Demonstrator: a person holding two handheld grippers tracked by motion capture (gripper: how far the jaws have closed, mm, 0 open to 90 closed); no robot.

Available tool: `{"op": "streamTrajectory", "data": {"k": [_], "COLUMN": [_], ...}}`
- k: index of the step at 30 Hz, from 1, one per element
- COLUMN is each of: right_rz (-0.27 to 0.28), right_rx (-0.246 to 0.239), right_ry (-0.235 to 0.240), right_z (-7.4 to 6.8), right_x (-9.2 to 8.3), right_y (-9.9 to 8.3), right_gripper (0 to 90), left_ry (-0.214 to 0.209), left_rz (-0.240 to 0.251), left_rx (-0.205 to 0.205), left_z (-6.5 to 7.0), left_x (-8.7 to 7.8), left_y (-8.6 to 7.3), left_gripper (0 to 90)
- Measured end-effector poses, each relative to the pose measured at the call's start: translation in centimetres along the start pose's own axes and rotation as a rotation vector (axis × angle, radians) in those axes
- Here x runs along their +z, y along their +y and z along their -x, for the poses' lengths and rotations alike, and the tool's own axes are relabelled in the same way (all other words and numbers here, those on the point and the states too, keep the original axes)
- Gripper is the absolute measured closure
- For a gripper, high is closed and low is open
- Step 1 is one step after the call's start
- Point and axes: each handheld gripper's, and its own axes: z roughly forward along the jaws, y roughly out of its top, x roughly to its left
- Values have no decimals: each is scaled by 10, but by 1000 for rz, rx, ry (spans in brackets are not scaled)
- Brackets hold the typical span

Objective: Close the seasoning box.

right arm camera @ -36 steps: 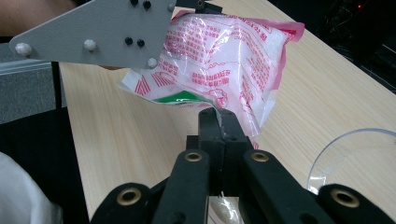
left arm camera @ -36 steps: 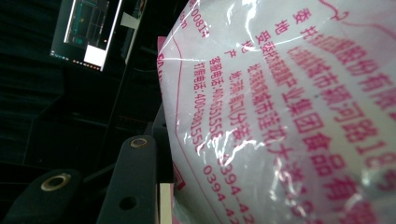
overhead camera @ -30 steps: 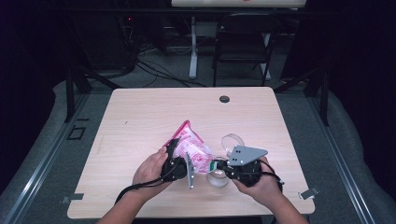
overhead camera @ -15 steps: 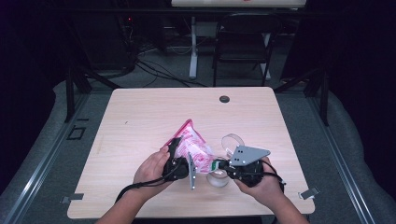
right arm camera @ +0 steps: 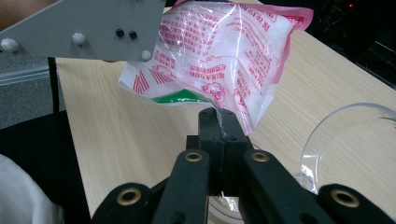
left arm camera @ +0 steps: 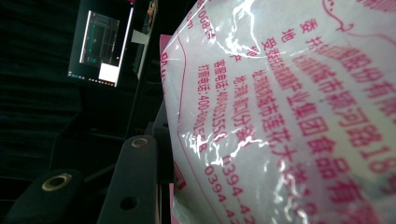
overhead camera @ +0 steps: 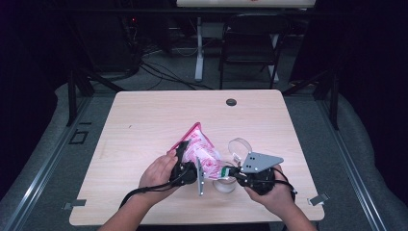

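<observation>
A clear plastic bag with pink print, filled with white grains, is held tilted above the table's near half. My left gripper grips its left side; in the left gripper view the bag presses against the one black jaw that shows. From the right, my right gripper meets the bag's lower corner. In the right gripper view its jaws are pinched together on that corner of the bag, by a green patch.
A clear round plastic container lies on the wooden table right of the bag, its rim beside my right jaws. A second clear piece sits under the grippers. A black grommet marks the far edge.
</observation>
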Motion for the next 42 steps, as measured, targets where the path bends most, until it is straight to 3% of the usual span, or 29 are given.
{"op": "streamTrajectory", "data": {"k": [42], "right_rz": [3], "right_rx": [38], "right_ry": [-12], "right_z": [1], "right_x": [2], "right_y": [-16], "right_gripper": [900], "left_ry": [22], "left_rz": [5], "left_rx": [29], "left_z": [-4], "left_x": [-1], "left_y": [9], "left_gripper": [618]}}
